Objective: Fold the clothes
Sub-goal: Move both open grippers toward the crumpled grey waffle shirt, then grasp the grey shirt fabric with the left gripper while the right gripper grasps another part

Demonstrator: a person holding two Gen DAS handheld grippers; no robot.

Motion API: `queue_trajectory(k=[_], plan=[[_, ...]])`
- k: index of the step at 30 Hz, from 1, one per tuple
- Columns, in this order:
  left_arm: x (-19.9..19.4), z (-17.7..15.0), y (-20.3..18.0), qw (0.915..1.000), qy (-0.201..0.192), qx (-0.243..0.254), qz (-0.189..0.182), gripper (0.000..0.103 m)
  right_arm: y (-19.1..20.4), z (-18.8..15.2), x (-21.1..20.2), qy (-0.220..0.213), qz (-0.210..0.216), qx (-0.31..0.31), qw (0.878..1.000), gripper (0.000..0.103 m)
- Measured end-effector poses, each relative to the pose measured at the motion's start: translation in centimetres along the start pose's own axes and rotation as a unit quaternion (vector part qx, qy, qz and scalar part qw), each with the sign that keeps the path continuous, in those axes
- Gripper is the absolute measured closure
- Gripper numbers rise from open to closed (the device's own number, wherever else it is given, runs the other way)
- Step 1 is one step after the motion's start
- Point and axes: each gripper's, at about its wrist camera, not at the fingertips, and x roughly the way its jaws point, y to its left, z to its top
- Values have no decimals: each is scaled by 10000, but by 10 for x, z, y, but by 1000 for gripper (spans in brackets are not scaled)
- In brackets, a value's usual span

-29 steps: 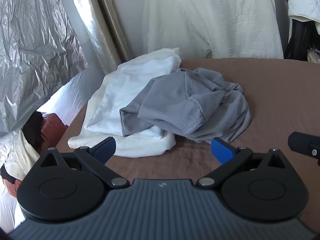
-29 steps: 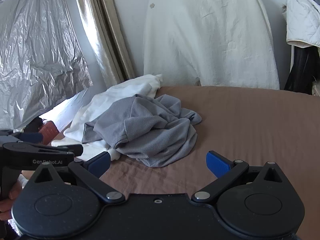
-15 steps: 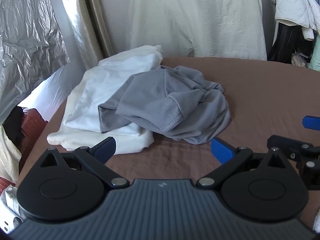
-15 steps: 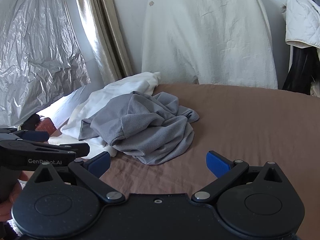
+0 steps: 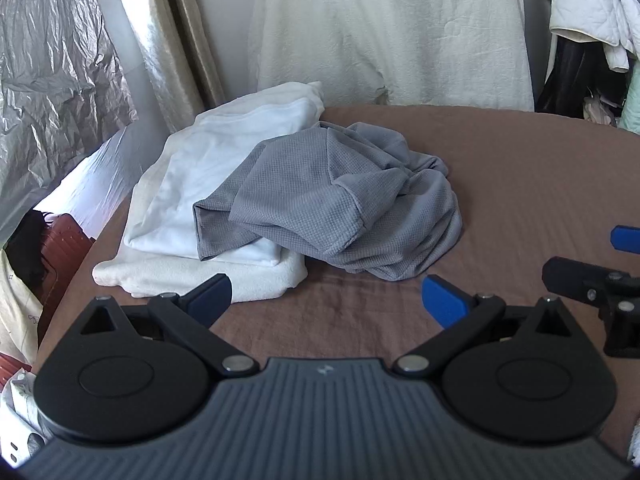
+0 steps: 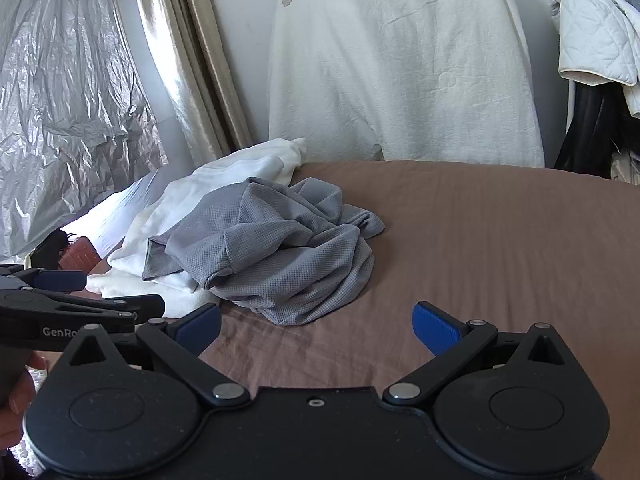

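A crumpled grey waffle-knit garment (image 5: 340, 204) lies on the brown bed cover (image 5: 520, 168), partly draped over a stack of folded white clothes (image 5: 208, 184). It also shows in the right wrist view (image 6: 276, 252), beside the white stack (image 6: 168, 232). My left gripper (image 5: 326, 300) is open and empty, held just short of the stack and the grey garment. My right gripper (image 6: 316, 324) is open and empty, just in front of the grey garment. The right gripper shows at the right edge of the left wrist view (image 5: 592, 264). The left gripper shows at the left edge of the right wrist view (image 6: 80, 300).
A cream sheet (image 6: 400, 72) hangs over something at the back. Silver foil (image 6: 60, 100) and a gold curtain (image 6: 188, 60) stand at the left. Hanging clothes (image 6: 600, 40) are at the right. A reddish-brown item (image 5: 60, 248) sits beyond the bed's left edge.
The left gripper's view has swung right, so the clothes sit further left and the right gripper has come into its right edge. The right gripper has moved slightly closer to the grey garment.
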Motion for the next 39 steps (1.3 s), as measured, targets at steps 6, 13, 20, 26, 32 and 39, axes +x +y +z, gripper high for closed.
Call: queue_trajectory(k=[6,13,20,26,32,39], plan=[[0,0,-1,10000,18,10,3,0,0,0,0,26,-5,-8,10000,0],[0,0,-1,10000,42,2,18,0,-1,0,1,51,-8,-13,10000,0],[2,-1,-1,10000,65,3,25,0,-2,2,0,69,-19,1,10000,0],[7,-2,-2,9999,110,2,31,0,-2,1,5,166,-49,18,9998,0],[27,-7,6,9991,272,-267,-172,0,-5,-8,23,370,42,216,9991,0],[56,6,34,9981,77,-604,81,0,-48,-18,45,159,1089,2179,9698,0]])
